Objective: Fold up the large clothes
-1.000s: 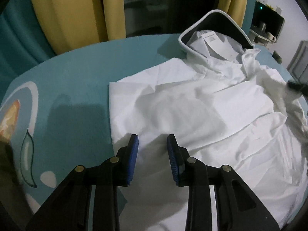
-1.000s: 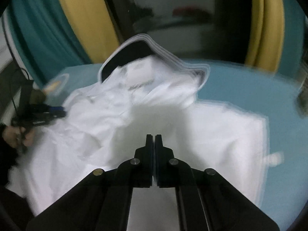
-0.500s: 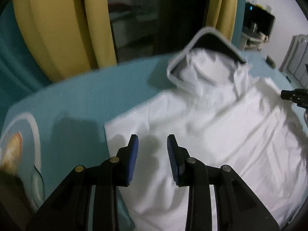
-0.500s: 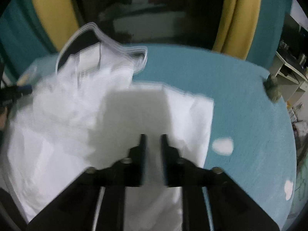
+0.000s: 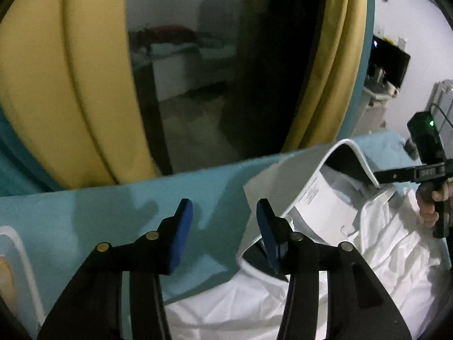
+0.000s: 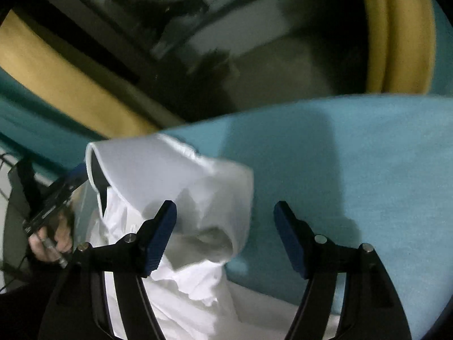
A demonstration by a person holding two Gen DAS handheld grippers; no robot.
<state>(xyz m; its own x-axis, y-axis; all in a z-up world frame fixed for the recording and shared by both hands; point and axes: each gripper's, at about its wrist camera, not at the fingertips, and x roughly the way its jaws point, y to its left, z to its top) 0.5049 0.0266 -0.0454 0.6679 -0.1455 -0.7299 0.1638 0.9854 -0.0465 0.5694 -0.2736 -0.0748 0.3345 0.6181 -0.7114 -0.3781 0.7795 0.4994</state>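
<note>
White hooded garment (image 5: 390, 255), neck label (image 5: 325, 198) perhaps printed, illegible, left gripper (image 5: 223, 226) and right gripper (image 6: 225, 235) jaws spread, empty.

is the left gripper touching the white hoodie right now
Cannot tell. In the left wrist view the left gripper is open, and its right finger overlaps the white hoodie hood, hiding any gap or contact.

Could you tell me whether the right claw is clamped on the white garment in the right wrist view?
No, the right claw stands wide open, its blue pads spread apart with no fold of the white garment pinched between them.
</note>
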